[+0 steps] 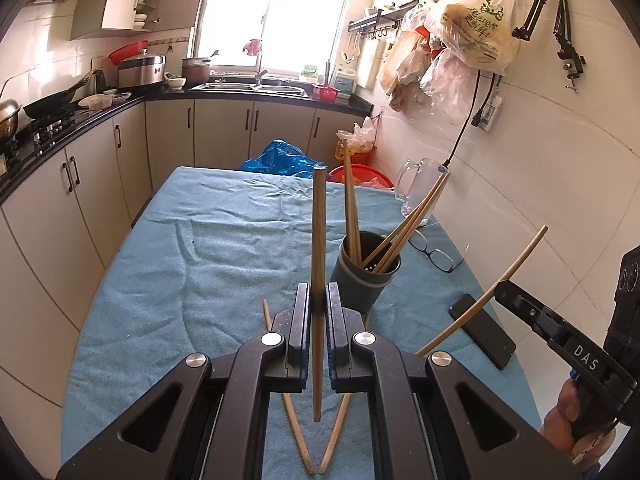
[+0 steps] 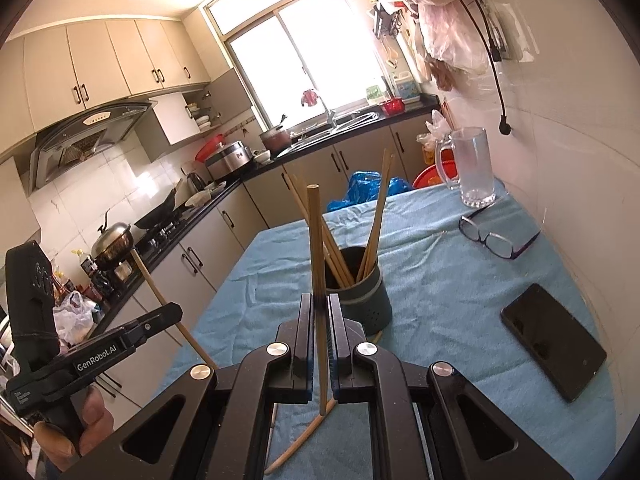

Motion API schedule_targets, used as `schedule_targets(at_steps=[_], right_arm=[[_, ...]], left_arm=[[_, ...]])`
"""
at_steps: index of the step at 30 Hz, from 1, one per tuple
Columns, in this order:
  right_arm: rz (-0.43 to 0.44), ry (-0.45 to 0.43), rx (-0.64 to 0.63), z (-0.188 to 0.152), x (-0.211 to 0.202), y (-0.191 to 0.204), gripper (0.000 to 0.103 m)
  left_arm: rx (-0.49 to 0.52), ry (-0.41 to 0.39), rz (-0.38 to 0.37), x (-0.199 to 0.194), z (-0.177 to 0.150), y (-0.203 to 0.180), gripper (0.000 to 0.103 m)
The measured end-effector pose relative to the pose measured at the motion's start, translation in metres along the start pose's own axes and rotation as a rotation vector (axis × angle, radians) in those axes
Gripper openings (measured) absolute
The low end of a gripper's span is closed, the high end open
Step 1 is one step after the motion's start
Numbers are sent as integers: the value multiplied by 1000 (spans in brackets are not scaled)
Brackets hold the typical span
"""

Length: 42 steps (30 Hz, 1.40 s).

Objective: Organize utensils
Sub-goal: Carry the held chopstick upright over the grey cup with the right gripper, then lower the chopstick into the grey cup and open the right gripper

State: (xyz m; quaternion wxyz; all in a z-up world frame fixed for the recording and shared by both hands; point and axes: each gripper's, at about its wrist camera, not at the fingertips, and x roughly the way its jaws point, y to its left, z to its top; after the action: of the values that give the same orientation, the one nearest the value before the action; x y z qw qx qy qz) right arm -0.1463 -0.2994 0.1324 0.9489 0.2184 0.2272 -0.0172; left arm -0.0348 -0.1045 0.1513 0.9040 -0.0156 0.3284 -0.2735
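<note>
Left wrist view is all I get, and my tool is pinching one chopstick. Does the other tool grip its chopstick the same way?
Observer: Yes. The right wrist view shows the right tool shut on a chopstick, which stands upright between the pads, just in front of the cup.
Operator: And what holds my tool up? I can't see behind it.
Observer: A hand is wrapped around the handle of the left tool, at the lower left of that view.
</note>
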Motion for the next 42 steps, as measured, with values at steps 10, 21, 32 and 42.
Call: schedule_targets(at_steps=[10,21,32,42], right_arm=[[3,-29,19,27,-7,-3,6],[-26,-91,19,76,-5,-3,6],[-54,-136,57,121,14,-10,6],[-81,-105,73,135,54,-24,4]], left_arm=[[13,1,-24,10,29,-10,6],[-3,-41,-45,16,83,-16,6],[-18,-103,-81,33,140,-33,6],[-37,-53,-89,92,141,-33,6]])
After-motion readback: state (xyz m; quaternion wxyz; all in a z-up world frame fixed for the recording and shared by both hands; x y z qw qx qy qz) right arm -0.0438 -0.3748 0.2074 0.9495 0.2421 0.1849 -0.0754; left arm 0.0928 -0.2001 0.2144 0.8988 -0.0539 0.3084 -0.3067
